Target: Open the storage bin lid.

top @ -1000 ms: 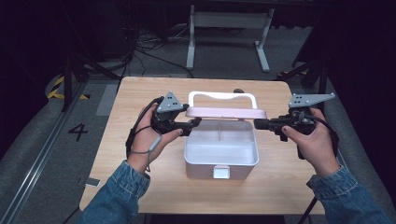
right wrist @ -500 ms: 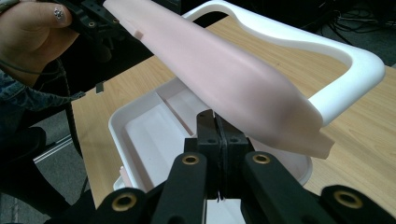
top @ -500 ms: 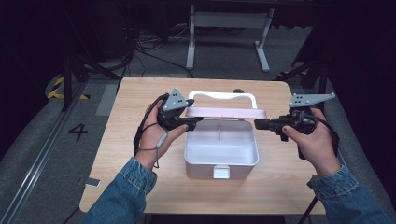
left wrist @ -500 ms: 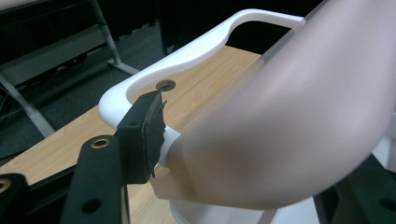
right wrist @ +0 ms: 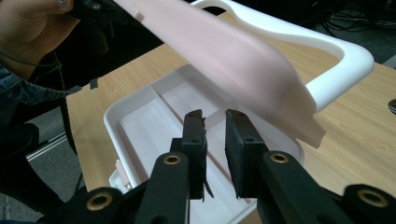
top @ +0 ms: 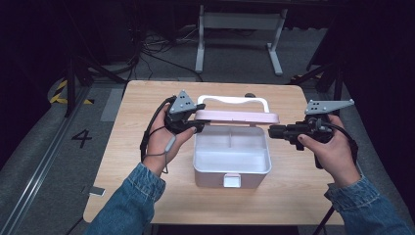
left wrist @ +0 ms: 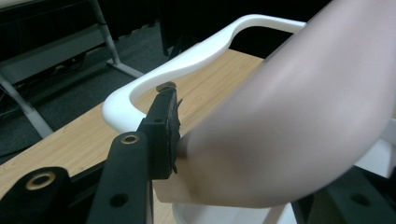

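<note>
Two hand-held grippers flanked a white plastic storage box (top: 231,155) that sat near the middle of the light wooden table (top: 122,161) in the high view. The box's pale pink hinged lid (top: 238,116) was raised over its far edge, with a white loop carry handle (top: 233,100) beyond it. The left gripper (top: 195,126), held in the person's left hand (top: 164,139), reached the lid's left end, its jaws closed on that edge. The right gripper (top: 272,131), in the right hand (top: 330,154), hung just beside the box's right rim, touching nothing. Denim sleeves (top: 129,203) covered both forearms. The box's interior showed dividers and a small front latch (top: 232,180).

In the left gripper view, the pink lid (left wrist: 299,121) loomed large and blurred on the right. One black jaw pad pressed flat against its surface, while the other jaw was hidden behind the lid, so the left gripper (left wrist: 180,147) was clamped on the lid's edge. The white handle (left wrist: 187,60) arched behind, over the table (left wrist: 56,149).

In the right gripper view, the right gripper (right wrist: 215,140) held its two black jaws slightly apart with a narrow gap and nothing between them, above the open box (right wrist: 154,116). The tilted lid (right wrist: 233,56) slanted overhead, its handle (right wrist: 327,46) at upper right, and the left hand (right wrist: 32,28) appeared at upper left.
</note>
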Available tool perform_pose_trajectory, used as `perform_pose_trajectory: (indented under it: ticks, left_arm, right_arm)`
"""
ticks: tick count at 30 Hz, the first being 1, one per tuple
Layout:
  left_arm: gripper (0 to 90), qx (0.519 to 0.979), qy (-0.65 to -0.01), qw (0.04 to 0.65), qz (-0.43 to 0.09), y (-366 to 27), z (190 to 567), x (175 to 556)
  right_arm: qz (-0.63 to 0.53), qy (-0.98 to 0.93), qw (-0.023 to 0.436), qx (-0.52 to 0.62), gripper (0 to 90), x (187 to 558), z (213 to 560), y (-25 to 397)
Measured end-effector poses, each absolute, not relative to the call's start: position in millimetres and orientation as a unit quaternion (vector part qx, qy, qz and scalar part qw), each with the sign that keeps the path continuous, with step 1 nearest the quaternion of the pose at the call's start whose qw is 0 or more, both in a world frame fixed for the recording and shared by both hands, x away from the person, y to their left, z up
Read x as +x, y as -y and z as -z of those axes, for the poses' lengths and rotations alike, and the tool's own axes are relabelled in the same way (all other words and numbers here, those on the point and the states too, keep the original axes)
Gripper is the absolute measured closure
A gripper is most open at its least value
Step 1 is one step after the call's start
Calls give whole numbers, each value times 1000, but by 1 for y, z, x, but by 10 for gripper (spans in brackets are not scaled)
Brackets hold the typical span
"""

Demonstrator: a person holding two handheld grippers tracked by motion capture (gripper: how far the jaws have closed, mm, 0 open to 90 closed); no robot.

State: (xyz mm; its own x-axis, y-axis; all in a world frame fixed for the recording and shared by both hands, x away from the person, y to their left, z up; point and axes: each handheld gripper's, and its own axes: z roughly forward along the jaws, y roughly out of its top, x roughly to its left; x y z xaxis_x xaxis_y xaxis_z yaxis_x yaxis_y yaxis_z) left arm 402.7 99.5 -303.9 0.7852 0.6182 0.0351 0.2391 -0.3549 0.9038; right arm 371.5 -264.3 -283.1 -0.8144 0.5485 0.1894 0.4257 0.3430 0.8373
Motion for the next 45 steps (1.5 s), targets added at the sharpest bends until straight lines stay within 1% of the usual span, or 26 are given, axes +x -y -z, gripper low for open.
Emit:
perform_pose_trajectory:
  ticks: [8, 17, 24, 27, 38, 45]
  left_arm:
    - [592, 803, -275, 495, -188, -99, 300, 408]
    - [602, 809, -279, 484, -180, -98, 293, 415]
    - [609, 805, -283, 486, -186, -98, 290, 423]
    - [609, 798, -286, 497, -186, -98, 289, 428]
    - [613, 797, -293, 489, -201, -94, 286, 444]
    - [622, 800, -297, 486, -188, -95, 285, 455]
  right_arm:
    - [-486, -817, 73, 301, 773, 365, 284, 272]
    - [-485, -814, 71, 312, 766, 359, 290, 284]
    - [-486, -808, 71, 325, 766, 358, 295, 294]
    - [-485, -807, 71, 329, 765, 357, 297, 298]
    - [-477, -804, 73, 348, 764, 362, 308, 308]
    - [-470, -803, 74, 359, 764, 365, 316, 315]
